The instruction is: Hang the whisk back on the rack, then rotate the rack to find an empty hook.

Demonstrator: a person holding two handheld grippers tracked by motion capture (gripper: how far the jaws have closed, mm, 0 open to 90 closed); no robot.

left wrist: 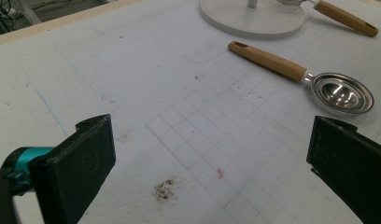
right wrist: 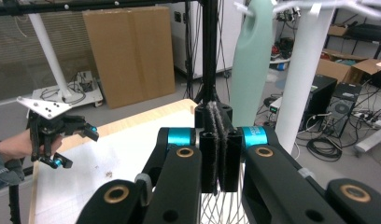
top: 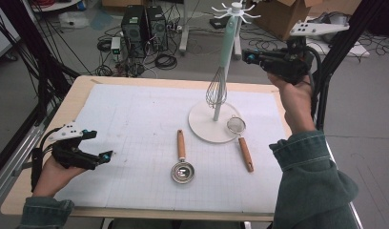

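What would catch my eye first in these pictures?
Probably the whisk hanging from the white rack at the table's far right, with the right gripper raised beside it, jaws shut. Nearer lie a wooden-handled scoop and a strainer, and the left gripper rests open at the left.

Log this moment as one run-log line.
right gripper: shut, by whisk on rack | left gripper: open, idle | spoon, strainer: on mat

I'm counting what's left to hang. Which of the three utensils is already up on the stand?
The whisk with the mint-green handle: it hangs beside the stand's pole. The wooden-handled strainer and measuring scoop both lie flat.
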